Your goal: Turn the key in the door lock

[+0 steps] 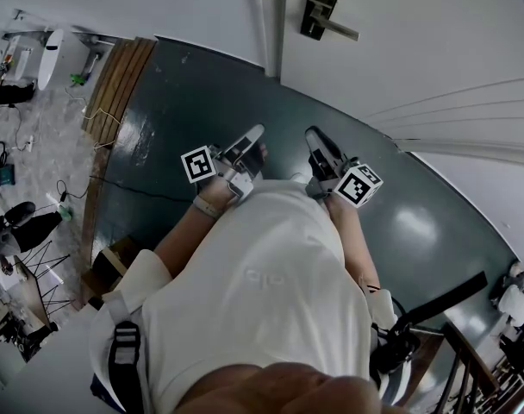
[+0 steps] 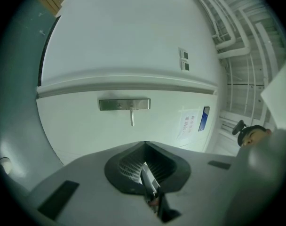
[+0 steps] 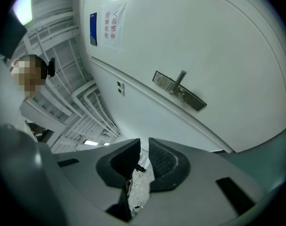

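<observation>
The white door (image 1: 417, 33) stands ahead with a metal lock plate and lever handle (image 1: 324, 11). In the left gripper view the plate (image 2: 124, 104) is straight ahead, some way off. My left gripper (image 2: 145, 147) is shut on a thin silvery key (image 2: 148, 177) that lies between its ribbed pads. My right gripper (image 3: 144, 145) is open by a narrow gap with nothing in it; the lock plate (image 3: 179, 91) is up and to its right. In the head view both the left gripper (image 1: 257, 143) and the right gripper (image 1: 318, 141) are held close to my body, short of the door.
The floor (image 1: 202, 102) is dark green. Wooden boards (image 1: 115, 84) lean at the left beside a cluttered room. A paper notice (image 3: 110, 20) and a blue sign (image 3: 93, 28) hang on the door. A stair railing (image 1: 469, 360) is at the lower right.
</observation>
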Action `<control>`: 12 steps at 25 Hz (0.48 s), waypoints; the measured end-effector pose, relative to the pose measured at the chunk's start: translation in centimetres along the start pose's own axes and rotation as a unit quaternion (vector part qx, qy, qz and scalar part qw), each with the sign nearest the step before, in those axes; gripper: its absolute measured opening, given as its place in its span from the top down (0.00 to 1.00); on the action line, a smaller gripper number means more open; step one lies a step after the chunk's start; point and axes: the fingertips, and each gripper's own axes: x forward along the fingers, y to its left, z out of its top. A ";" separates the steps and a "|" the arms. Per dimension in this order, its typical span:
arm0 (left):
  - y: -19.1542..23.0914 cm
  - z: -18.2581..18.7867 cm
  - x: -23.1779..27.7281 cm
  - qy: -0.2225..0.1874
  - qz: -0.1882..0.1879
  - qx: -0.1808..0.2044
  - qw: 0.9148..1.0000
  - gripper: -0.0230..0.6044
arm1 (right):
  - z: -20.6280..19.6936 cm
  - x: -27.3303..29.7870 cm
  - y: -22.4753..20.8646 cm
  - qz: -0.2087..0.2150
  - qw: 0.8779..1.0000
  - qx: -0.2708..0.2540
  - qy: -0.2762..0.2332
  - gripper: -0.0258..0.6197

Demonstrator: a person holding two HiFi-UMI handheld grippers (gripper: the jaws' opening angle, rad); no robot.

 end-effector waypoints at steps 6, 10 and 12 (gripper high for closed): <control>0.0 0.0 0.1 0.002 0.001 -0.004 1.000 0.95 | -0.2 0.0 -0.1 -0.006 1.000 0.005 0.007 0.85; 0.2 0.0 0.1 0.006 0.004 -0.008 1.000 0.95 | -0.2 -0.2 -0.3 -0.009 1.000 0.012 -0.001 0.85; 0.2 0.0 0.1 0.004 0.005 -0.010 1.000 0.95 | -0.3 -0.1 -0.3 -0.008 1.000 0.014 0.002 0.85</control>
